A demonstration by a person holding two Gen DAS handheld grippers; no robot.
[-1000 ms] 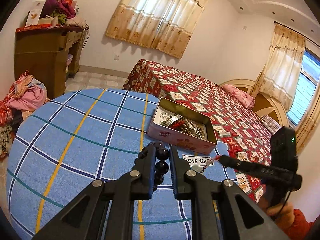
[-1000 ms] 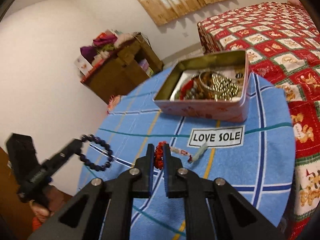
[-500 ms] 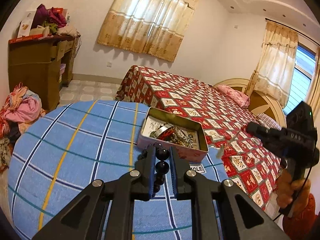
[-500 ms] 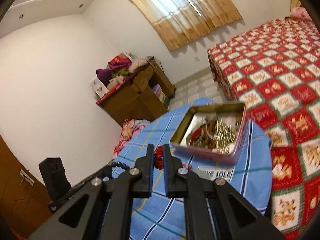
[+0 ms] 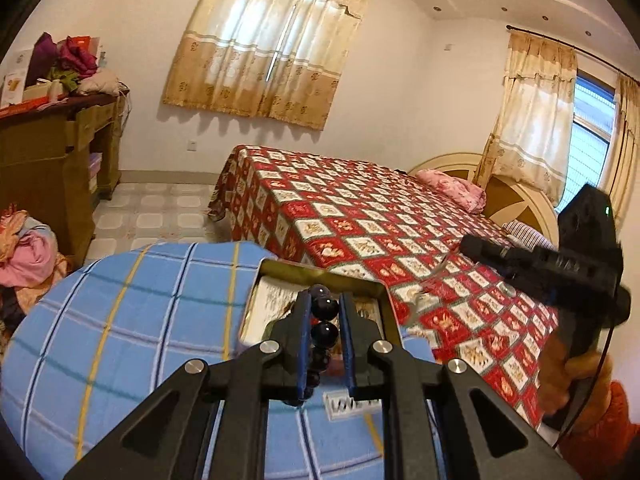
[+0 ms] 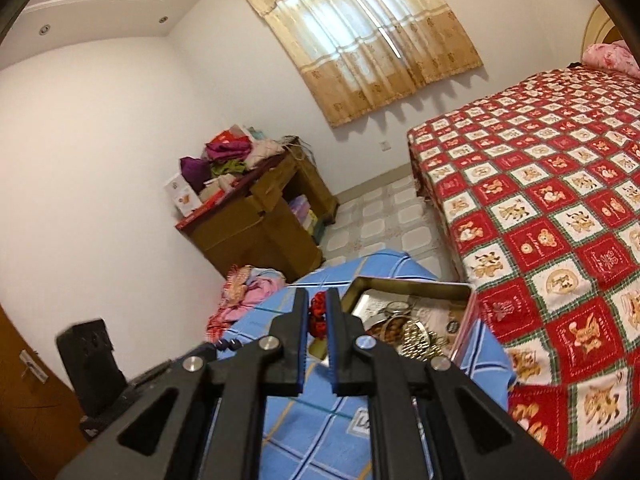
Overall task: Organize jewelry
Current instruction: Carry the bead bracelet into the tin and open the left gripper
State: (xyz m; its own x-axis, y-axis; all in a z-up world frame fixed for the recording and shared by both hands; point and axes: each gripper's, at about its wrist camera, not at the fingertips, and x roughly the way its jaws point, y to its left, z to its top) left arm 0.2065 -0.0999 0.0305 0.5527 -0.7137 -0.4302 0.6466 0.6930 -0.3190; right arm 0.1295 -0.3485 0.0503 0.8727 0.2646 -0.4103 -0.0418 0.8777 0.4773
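Observation:
My left gripper (image 5: 325, 300) is shut on a dark bead bracelet (image 5: 325, 330) and holds it in the air above the near edge of the open tin box (image 5: 280, 270). My right gripper (image 6: 317, 300) is shut on a red bead bracelet (image 6: 318, 314), raised above the table to the left of the tin box (image 6: 416, 286). The box holds several metal and bead pieces (image 6: 414, 336). The right gripper also shows in the left wrist view (image 5: 464, 246), over the bed, with a pale strand hanging from it. The left gripper's body shows at lower left in the right wrist view (image 6: 92, 360).
The box sits on a round table with a blue checked cloth (image 5: 120, 328), with a white label (image 5: 352, 404) near the front. A bed with a red patterned cover (image 5: 360, 216) is right behind. A wooden cabinet (image 6: 256, 224) and a clothes pile (image 5: 28, 248) are at the left.
Both grippers have lifted away from the table with their bracelets. The left one has moved forward over the box; the right one has risen and swung out over the bed side.

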